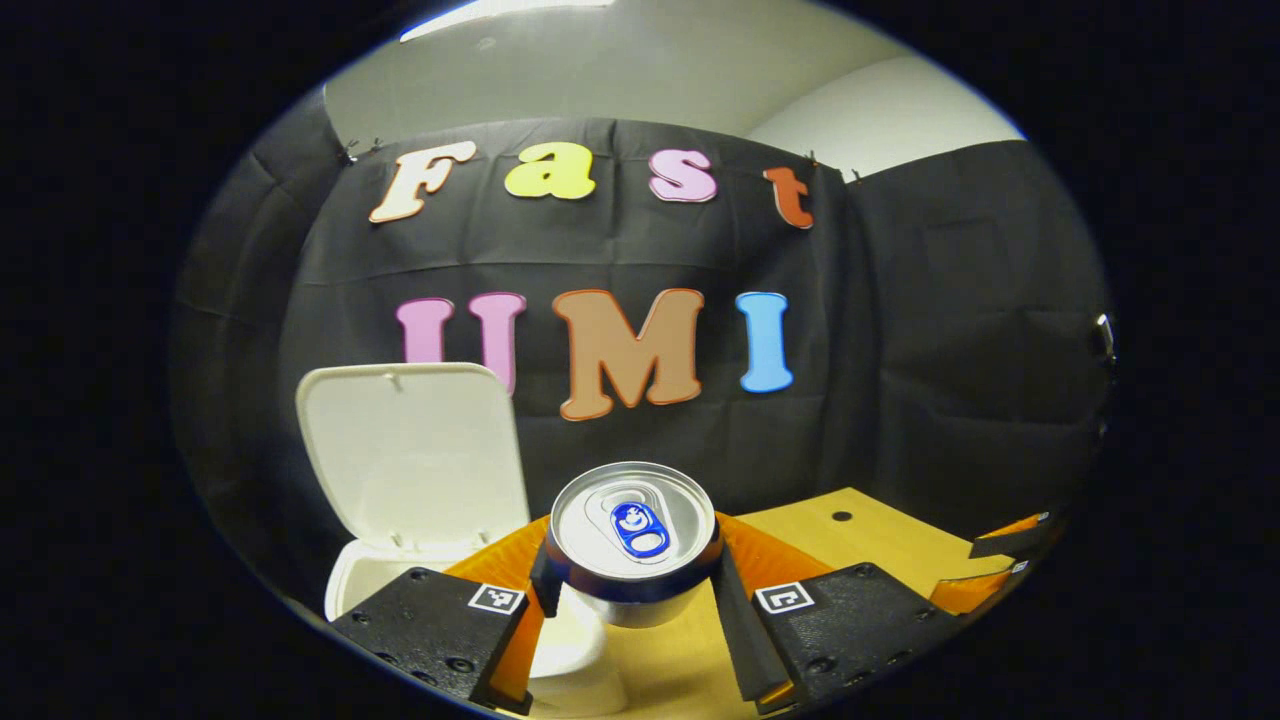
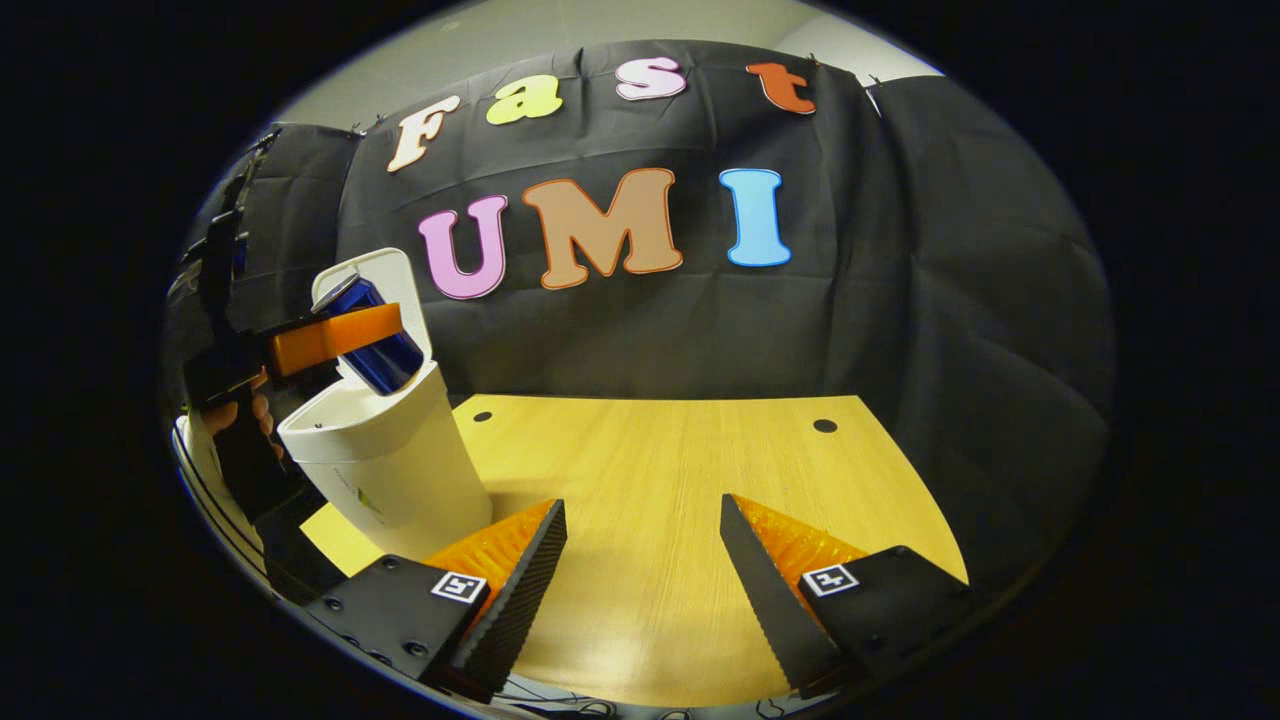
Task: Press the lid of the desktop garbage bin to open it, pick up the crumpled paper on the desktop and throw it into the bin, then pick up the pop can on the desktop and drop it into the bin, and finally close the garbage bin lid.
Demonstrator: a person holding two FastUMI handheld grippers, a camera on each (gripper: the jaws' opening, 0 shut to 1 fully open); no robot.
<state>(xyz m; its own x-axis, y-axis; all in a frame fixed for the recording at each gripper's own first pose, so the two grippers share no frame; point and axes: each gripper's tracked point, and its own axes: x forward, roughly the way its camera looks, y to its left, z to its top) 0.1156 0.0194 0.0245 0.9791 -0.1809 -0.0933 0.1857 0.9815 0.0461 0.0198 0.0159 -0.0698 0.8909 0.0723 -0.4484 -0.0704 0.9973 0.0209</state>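
In the left gripper view my left gripper [image 1: 632, 590] is shut on the pop can [image 1: 634, 530], whose silver top with a blue tab faces the camera. The white bin [image 1: 360, 580] stands low on the left with its lid [image 1: 412, 455] raised upright. The right gripper view shows that same blue can [image 2: 372, 335] tilted just above the bin's open mouth [image 2: 385, 440], held by the left gripper [image 2: 335, 338] and a hand. My right gripper [image 2: 643, 575] stands open over the wooden desk [image 2: 680, 470], with nothing between its fingers. The crumpled paper is not on the desk.
Black cloth walls the desk at the back and right. Two small dark holes [image 2: 825, 425] mark the desk's far edge. Bare wood lies right of the bin. In the left gripper view the right gripper [image 1: 1005, 560] shows low at the right edge.
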